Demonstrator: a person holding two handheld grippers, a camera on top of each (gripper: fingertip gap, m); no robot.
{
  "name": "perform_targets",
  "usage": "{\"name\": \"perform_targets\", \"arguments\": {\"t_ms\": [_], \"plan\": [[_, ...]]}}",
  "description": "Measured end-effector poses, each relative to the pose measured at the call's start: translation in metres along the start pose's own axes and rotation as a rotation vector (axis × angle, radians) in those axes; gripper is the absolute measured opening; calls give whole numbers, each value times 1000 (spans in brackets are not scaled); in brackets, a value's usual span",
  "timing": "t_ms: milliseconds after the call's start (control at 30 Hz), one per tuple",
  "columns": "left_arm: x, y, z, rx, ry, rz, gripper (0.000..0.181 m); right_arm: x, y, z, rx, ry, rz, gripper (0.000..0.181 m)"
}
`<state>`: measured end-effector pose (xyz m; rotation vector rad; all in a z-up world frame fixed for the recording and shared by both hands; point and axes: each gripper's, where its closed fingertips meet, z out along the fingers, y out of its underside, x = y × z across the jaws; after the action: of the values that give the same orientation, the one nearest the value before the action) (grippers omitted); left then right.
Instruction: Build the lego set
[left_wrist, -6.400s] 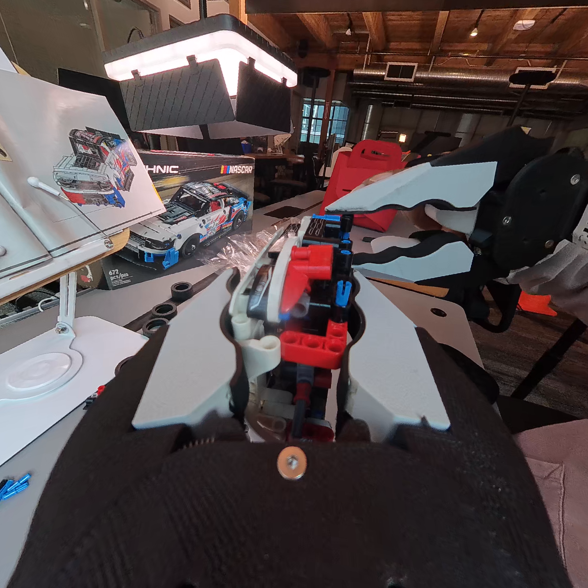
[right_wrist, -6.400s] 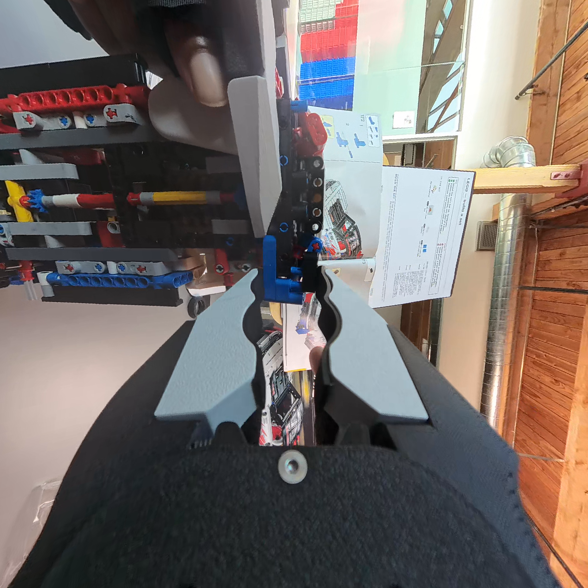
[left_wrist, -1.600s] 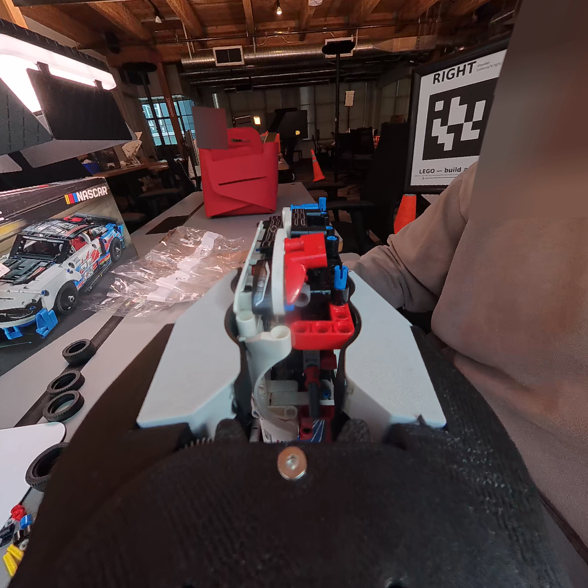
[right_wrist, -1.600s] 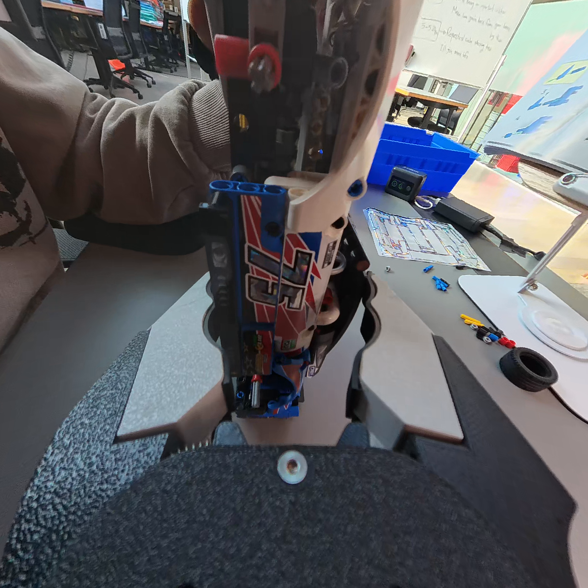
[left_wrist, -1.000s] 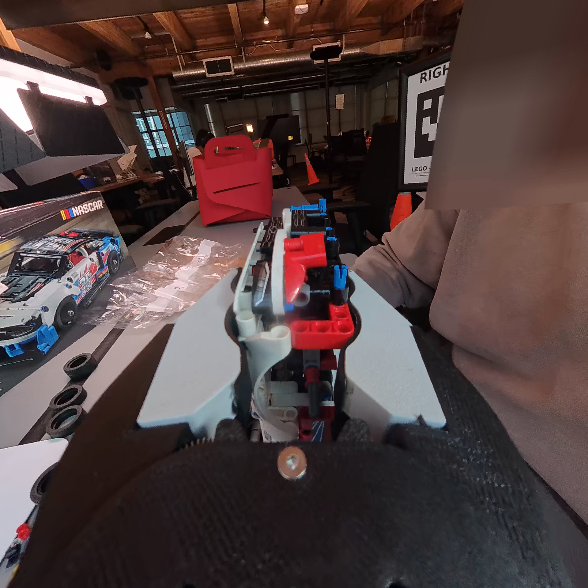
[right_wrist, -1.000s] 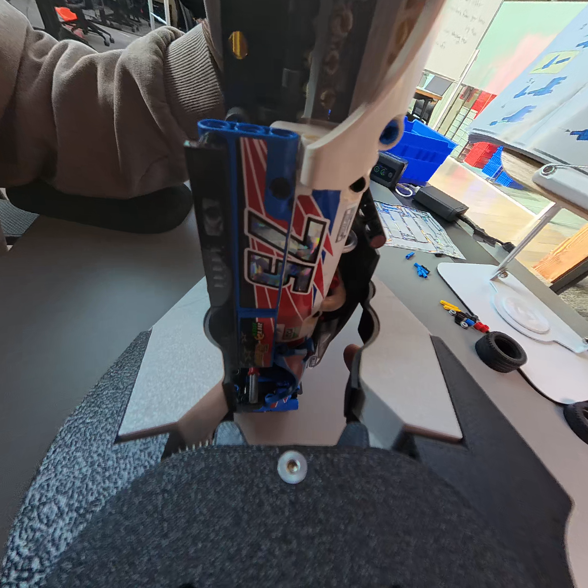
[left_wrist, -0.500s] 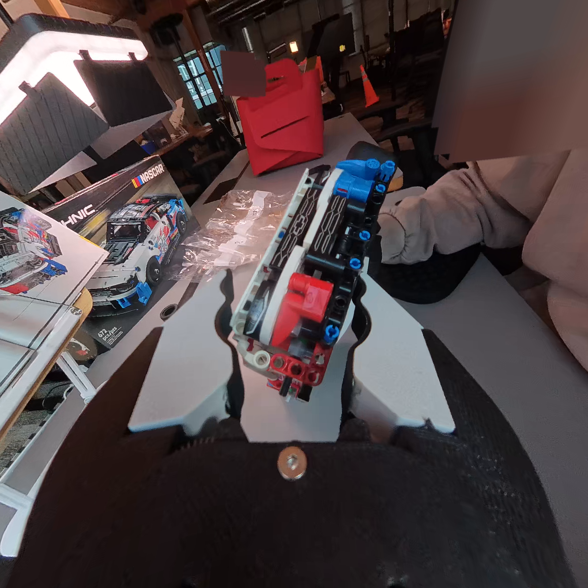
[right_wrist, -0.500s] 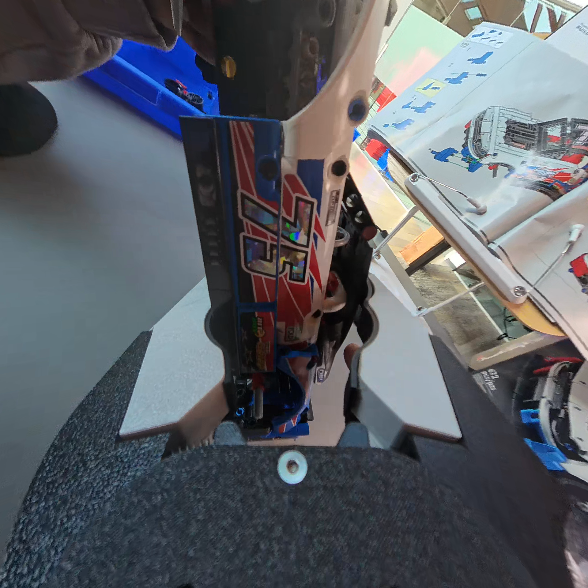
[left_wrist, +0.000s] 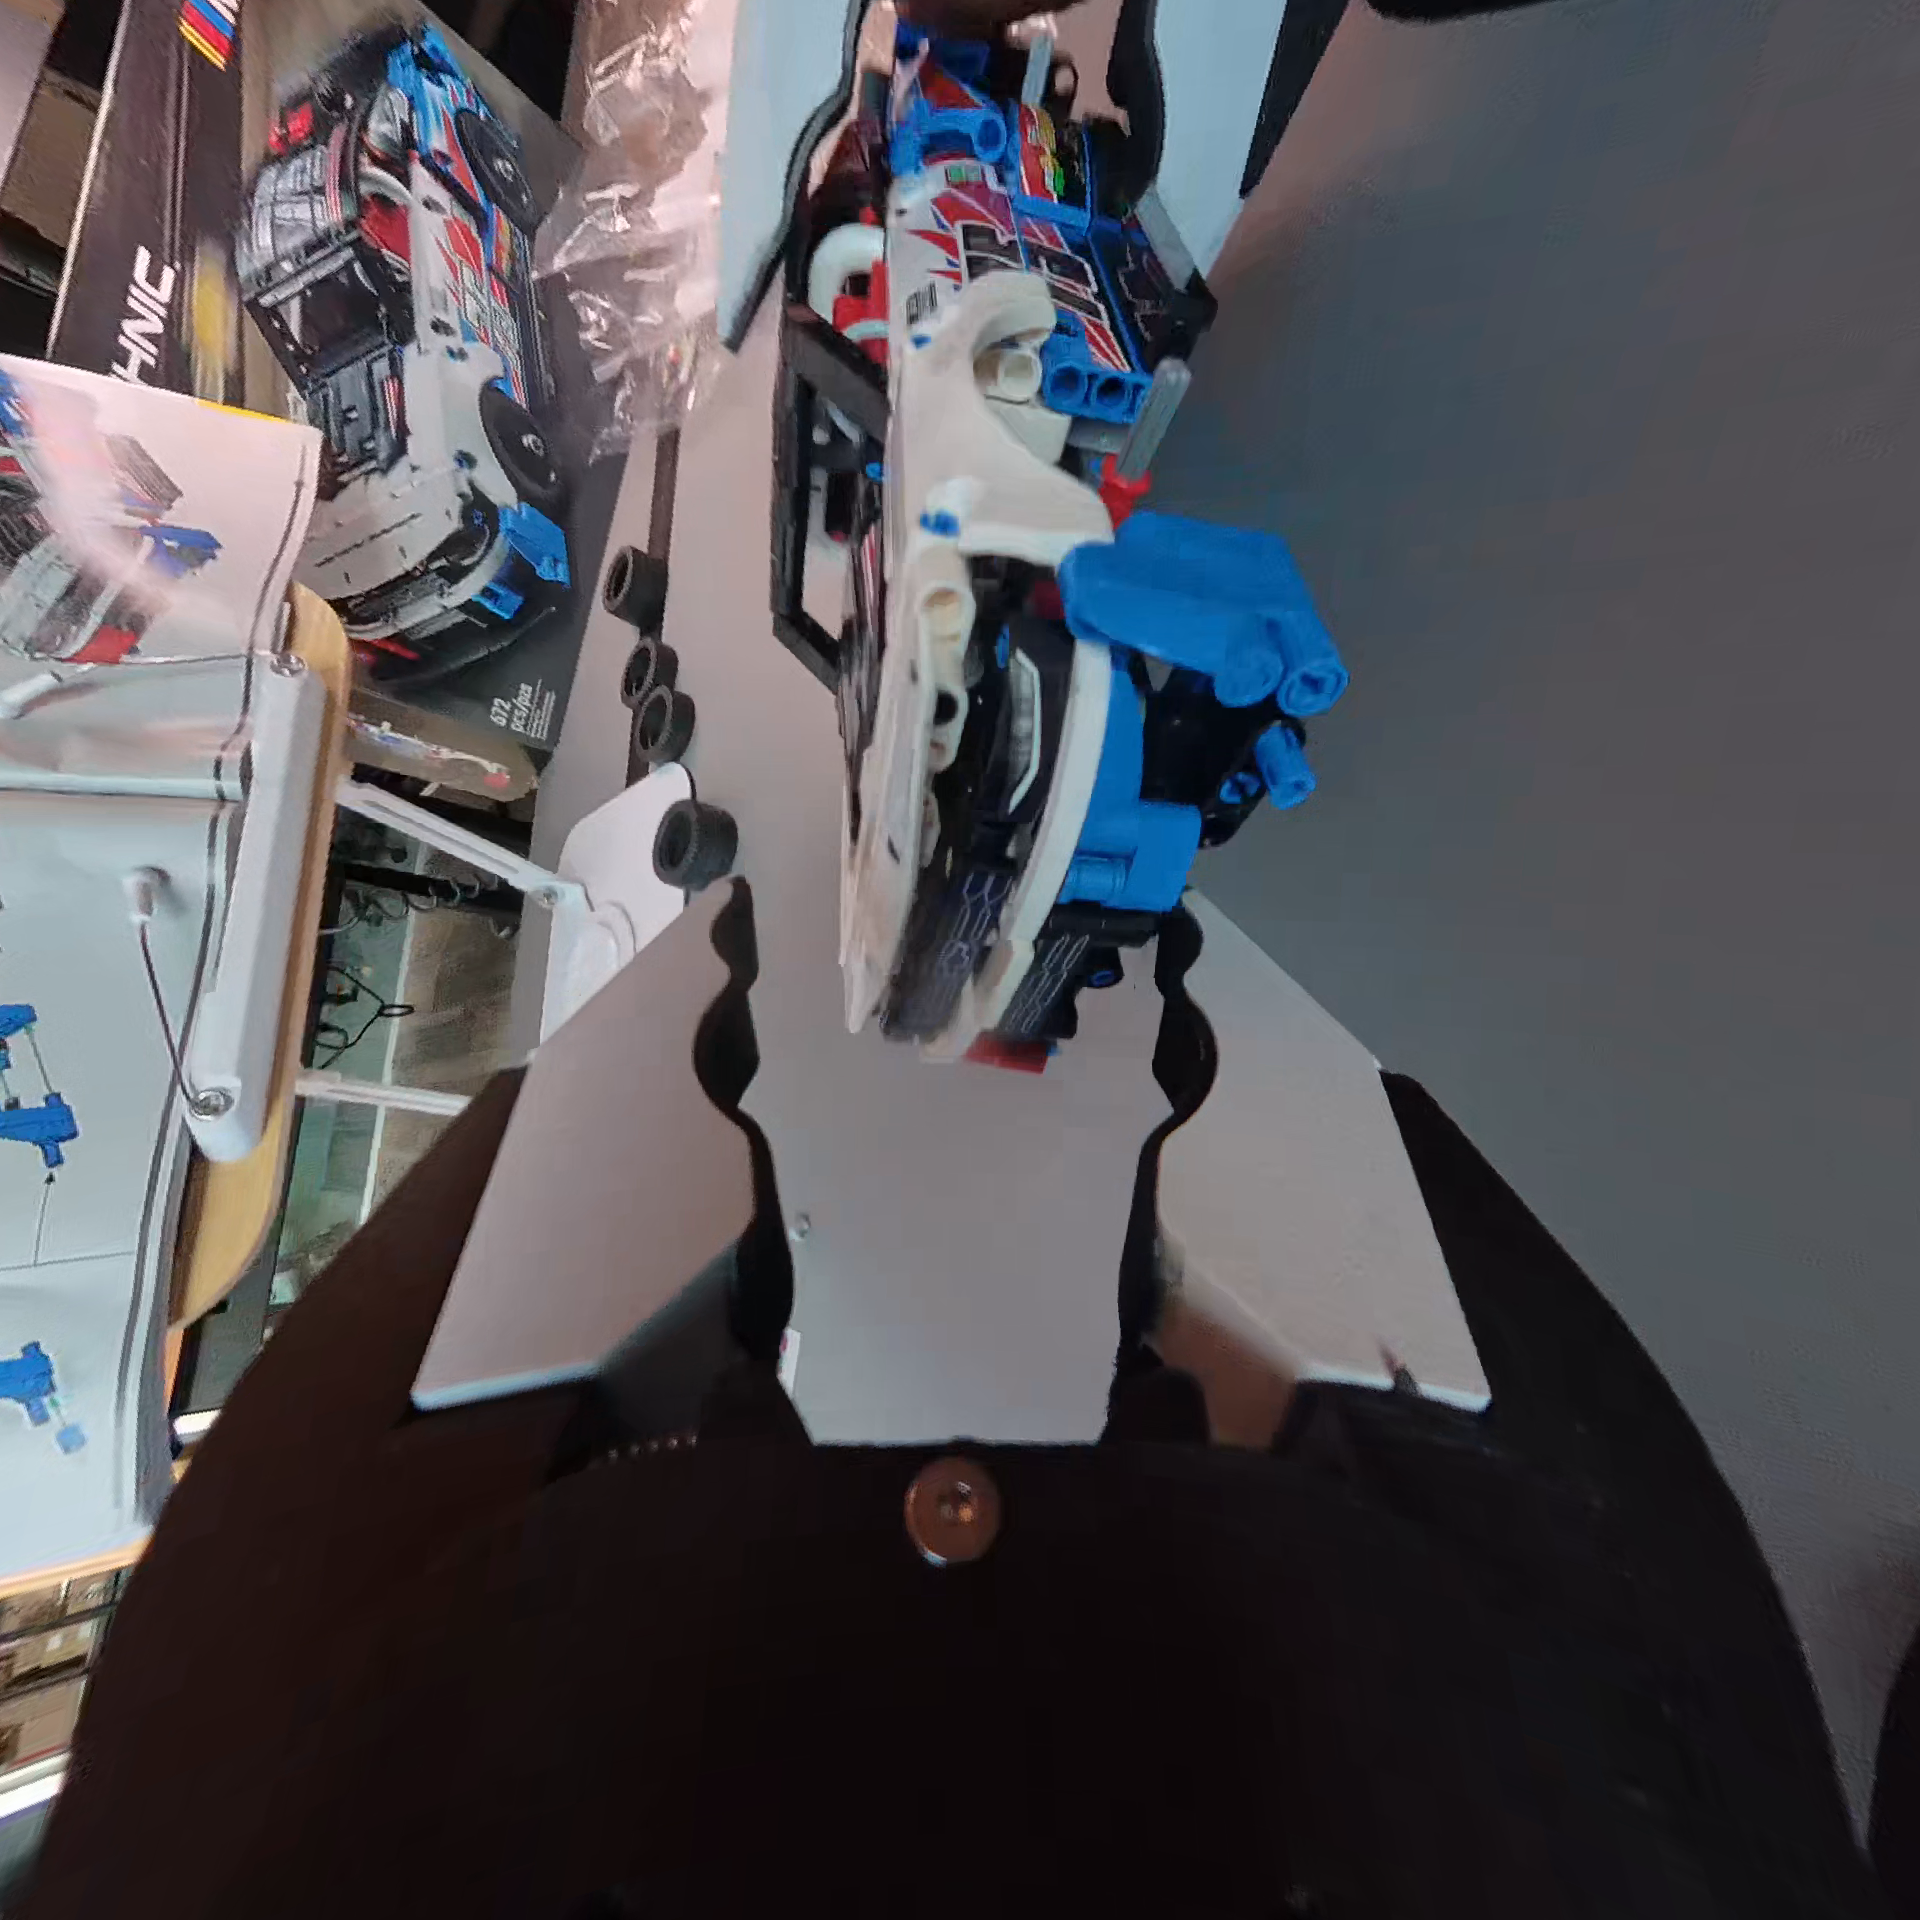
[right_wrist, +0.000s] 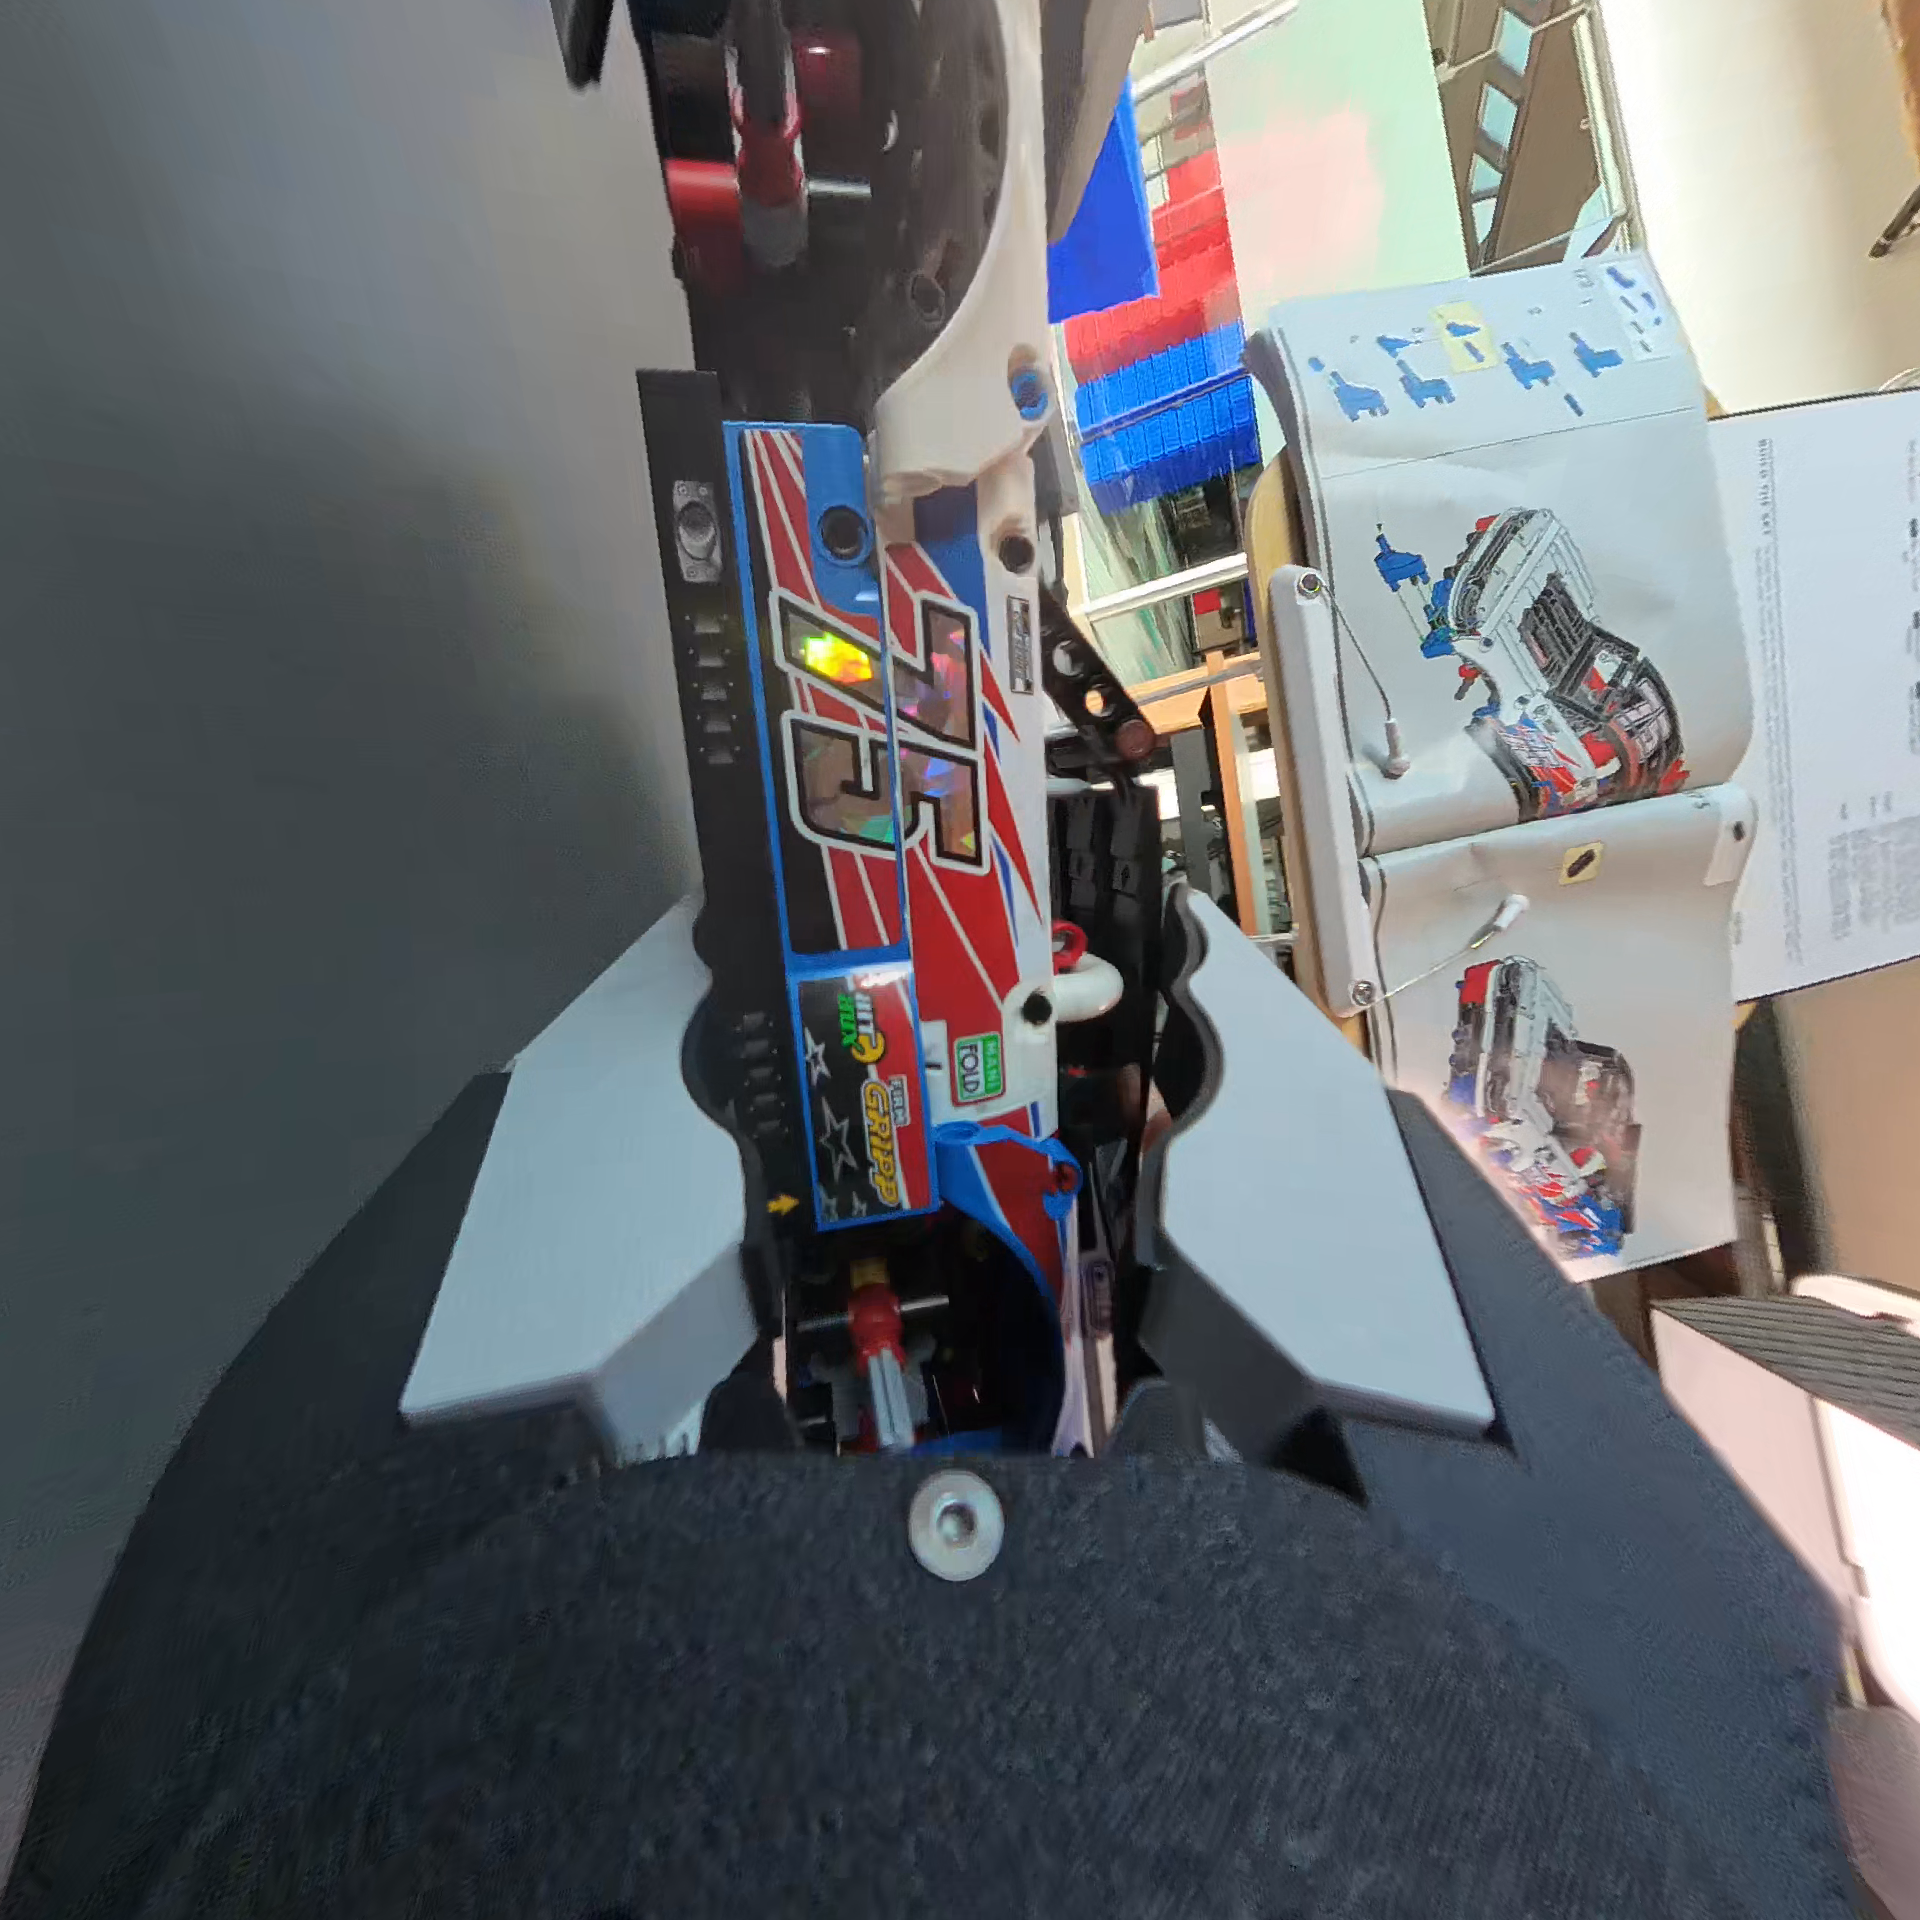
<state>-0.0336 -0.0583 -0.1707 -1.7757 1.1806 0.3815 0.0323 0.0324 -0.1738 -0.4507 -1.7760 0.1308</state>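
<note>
The partly built lego car (left_wrist: 997, 644), white with blue, red and black parts, hangs in the air over the grey table (left_wrist: 1610, 831). My right gripper (right_wrist: 935, 925) is shut on the car's rear (right_wrist: 883, 831), with numbered stickers on the side panel facing the camera. It also shows at the top of the left wrist view (left_wrist: 971, 307), clamped on the far end. My left gripper (left_wrist: 951, 914) is open and empty. The car's blue nose end reaches just between its fingertips (left_wrist: 727, 935) without touching them.
Several loose black tyres (left_wrist: 694, 844) lie on the table to the left. The set's box (left_wrist: 395, 343) and a crumpled clear bag (left_wrist: 644, 208) are beyond them. The open instruction booklet on its stand (left_wrist: 125, 727) is at far left, and also shows in the right wrist view (right_wrist: 1507, 727). There is about 12 centimeters between the tips of the two grippers.
My left gripper has opened, let go of the car and drawn back from it. The right gripper keeps hold and has turned the car, so both views have swung round.
</note>
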Motion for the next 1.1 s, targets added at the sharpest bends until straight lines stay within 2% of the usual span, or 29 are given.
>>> {"name": "perform_targets", "arguments": {"t_ms": [33, 167, 300, 400, 467, 600, 667, 767, 900, 1000, 1100], "plan": [[6, 7, -1, -21, -3, -8, 78, 0, 1, 1, -11, 29, -32, 73], [32, 27, -9, -43, 77, -162, 79, -3, 3, 7, -79, 54, -70, 72], [45, 28, -12, -9, 152, -354, 80, -5, 3, 8, -128, 93, -105, 74], [37, 14, -13, 57, 147, -480, 84, -9, 2, 7, -187, 132, -137, 74], [35, 7, -7, 58, 105, -450, 83, -14, -2, 7, -217, 145, -132, 76], [40, 12, 11, -31, 68, -355, 80, -34, -15, 6, -258, 98, -97, 81], [39, 21, 14, -58, 48, -333, 69, -50, -18, 9, -277, 53, -92, 83], [36, 28, 14, -65, 7, -335, 53, -51, -24, 11, -275, 65, -93, 83], [34, 28, 13, -75, 16, -378, 53, -52, -23, 8, -283, 40, -79, 84], [36, 23, 14, -78, 28, -434, 55, -57, -22, -5, -265, -30, 13, 86], [43, 27, 19, -136, 32, -421, 58, -66, -28, -23, -235, -75, 26, 84]]}}
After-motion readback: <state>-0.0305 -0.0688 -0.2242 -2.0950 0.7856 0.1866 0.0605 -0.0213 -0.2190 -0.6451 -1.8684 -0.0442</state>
